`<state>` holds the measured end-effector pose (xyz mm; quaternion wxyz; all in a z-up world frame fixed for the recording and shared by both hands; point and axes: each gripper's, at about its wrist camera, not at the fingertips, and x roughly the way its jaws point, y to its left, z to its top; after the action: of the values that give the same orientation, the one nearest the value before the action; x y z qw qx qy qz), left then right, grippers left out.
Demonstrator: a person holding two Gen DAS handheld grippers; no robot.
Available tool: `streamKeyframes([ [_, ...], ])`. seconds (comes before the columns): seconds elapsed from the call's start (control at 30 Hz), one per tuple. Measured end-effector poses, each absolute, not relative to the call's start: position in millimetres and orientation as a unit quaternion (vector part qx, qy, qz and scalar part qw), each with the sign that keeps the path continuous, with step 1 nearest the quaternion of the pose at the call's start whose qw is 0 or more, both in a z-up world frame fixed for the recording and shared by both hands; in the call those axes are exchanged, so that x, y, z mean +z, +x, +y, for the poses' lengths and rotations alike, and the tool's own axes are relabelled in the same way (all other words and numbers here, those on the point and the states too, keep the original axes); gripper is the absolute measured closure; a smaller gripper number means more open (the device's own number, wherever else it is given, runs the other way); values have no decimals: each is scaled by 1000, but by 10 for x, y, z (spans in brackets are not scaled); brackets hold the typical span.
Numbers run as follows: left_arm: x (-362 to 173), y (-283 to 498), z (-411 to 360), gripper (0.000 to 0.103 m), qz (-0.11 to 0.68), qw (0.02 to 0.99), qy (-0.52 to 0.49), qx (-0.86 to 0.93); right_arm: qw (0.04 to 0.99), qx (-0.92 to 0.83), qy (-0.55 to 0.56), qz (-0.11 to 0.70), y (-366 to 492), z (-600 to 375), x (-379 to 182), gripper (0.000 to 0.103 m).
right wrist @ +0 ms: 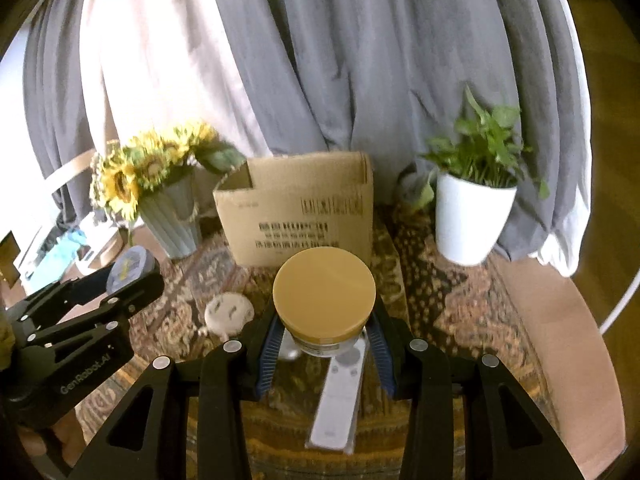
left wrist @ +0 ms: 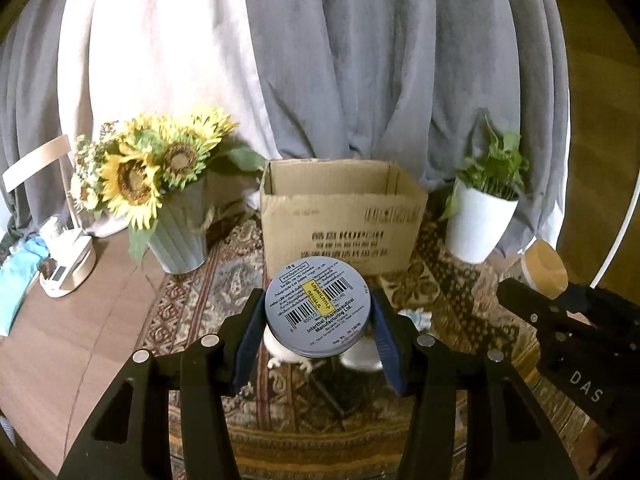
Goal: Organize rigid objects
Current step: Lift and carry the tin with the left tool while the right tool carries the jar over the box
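Note:
My left gripper (left wrist: 318, 316) is shut on a round grey tin (left wrist: 317, 306), its printed barcode underside turned towards the camera, held in the air in front of an open cardboard box (left wrist: 340, 216). My right gripper (right wrist: 325, 330) is shut on a jar with a tan lid (right wrist: 324, 294), also held above the patterned rug (right wrist: 440, 304). The box (right wrist: 296, 216) stands straight ahead of both. On the rug below lie a white remote (right wrist: 340, 396) and a round white plug-like object (right wrist: 229, 310). Each gripper shows at the edge of the other's view, the tin (right wrist: 130, 268) and the jar lid (left wrist: 546, 270) with them.
A vase of sunflowers (left wrist: 160, 184) stands left of the box and a white pot with a green plant (left wrist: 480, 220) to its right. Grey and white curtains (left wrist: 320, 60) hang behind. A white device (left wrist: 68, 256) and blue cloth lie on the wooden floor at far left.

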<state>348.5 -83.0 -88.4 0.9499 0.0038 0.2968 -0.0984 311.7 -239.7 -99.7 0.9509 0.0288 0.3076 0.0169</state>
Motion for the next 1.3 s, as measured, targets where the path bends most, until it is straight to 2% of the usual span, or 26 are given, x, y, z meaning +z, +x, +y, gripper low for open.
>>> streamKeyframes([
  [0.67,-422,4340,-851,52,227,971,24,-72,969,45,12,241,4049,-2378,-531,61],
  [1.3,-438,5472,-1070,52,270,955,73,-95,958,54,-6,283,5174,-2459,-495,61],
])
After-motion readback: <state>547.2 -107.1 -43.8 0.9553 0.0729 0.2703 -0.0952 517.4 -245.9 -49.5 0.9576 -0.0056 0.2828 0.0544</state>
